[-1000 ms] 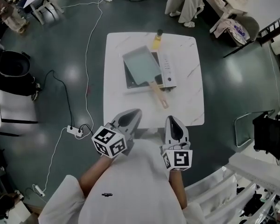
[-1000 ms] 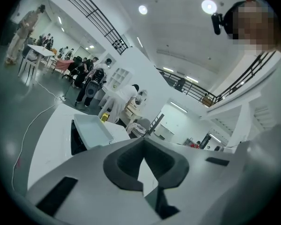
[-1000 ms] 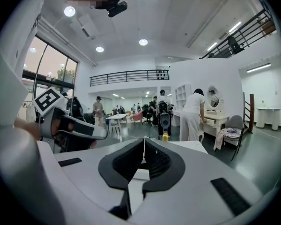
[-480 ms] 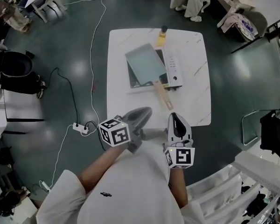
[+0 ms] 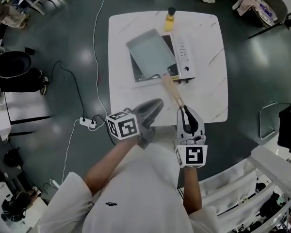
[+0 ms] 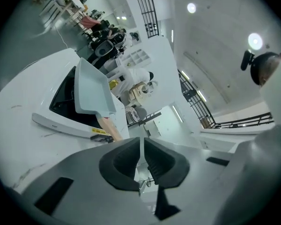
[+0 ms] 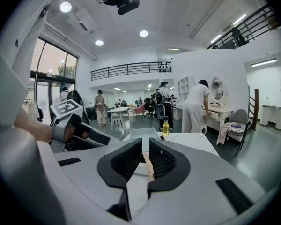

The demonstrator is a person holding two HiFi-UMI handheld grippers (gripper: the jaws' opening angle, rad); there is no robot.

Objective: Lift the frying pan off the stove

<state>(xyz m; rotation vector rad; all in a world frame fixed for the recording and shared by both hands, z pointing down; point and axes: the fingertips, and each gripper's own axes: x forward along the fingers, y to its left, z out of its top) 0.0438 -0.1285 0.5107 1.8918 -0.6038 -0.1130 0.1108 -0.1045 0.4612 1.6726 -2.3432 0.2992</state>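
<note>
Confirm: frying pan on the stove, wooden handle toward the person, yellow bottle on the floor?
Not quite. The yellow bottle stands on the table, at its far edge beyond the stove, per the head view. The frying pan and wooden handle are as stated.

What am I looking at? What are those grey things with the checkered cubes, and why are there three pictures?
Those grey things are two hand-held grabbing tools, each with two jaws. A person in white holds one in each hand. The picture from above comes from a camera on the person's head. The other two come from cameras riding on the tools, looking along their jaws.

On the white marble-look table sits a flat black-and-white portable stove. A pale rectangular frying pan rests on it, its wooden handle pointing towards the person. A small yellow bottle stands behind.

The left gripper is shut and empty. The right gripper has just been opening its jaws a crack. The handle shows in the gap, but nothing is gripped yet.
</note>
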